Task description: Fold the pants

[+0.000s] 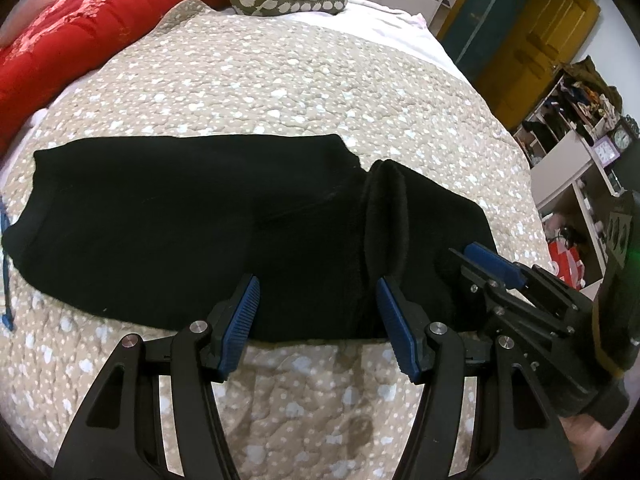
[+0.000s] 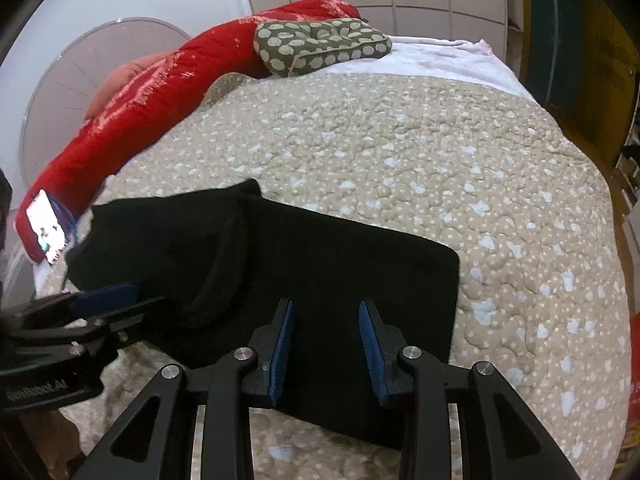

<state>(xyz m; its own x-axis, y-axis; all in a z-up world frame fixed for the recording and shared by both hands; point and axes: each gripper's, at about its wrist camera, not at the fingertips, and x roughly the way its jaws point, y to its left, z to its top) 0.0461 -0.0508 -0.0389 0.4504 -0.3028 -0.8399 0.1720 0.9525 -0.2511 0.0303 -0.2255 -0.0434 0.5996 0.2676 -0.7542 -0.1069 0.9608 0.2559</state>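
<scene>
Nearest in the left wrist view: left gripper (image 1: pixel 316 312), blue pads spread wide apart, nothing between them, poised over the near hem of the black pants (image 1: pixel 180 224). Beside it on the right, right gripper (image 1: pixel 490 266) reaching in low over the pants' right end. From the right wrist view, right gripper (image 2: pixel 326 344) likewise parted, jaws empty, tips above the near edge of the pants (image 2: pixel 340 280); left gripper (image 2: pixel 106 294) entering from the left edge, side-on.

Further out: pants lying flat across the beige quilt (image 1: pixel 280 92), stretched sideways, with a raised rumpled fold right of centre.

Beyond, along the far left: red duvet (image 2: pixel 152 108) bunched up, olive patterned pillow (image 2: pixel 320 46) resting against it, a lit phone (image 2: pixel 46 224) at the quilt's left edge. At the far right of the left wrist view: cluttered shelves (image 1: pixel 572 120).
</scene>
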